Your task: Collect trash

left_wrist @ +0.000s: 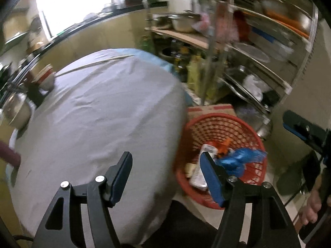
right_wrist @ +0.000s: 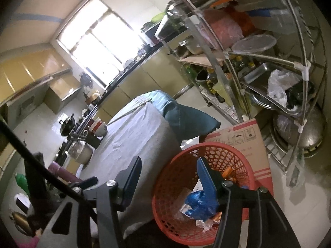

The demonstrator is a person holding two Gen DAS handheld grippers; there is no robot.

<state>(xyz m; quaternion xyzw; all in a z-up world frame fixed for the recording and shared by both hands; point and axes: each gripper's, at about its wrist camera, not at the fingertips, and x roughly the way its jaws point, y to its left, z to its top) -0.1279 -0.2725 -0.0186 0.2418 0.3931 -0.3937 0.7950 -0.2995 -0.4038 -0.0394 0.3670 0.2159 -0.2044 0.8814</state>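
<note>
A red plastic basket stands on the floor right of the table; it also shows in the right wrist view. Inside lie a crumpled blue plastic bag, a white-silver wrapper, orange scraps and clear wrappers. My left gripper is open and empty, over the table's near edge beside the basket. My right gripper is open and empty above the basket's left rim. The right gripper also shows at the right edge of the left wrist view.
A table under a grey cloth carries bowls, a metal pot and chopsticks at its far side. A cardboard box stands behind the basket. A metal rack of cookware fills the right. A foot is on the floor.
</note>
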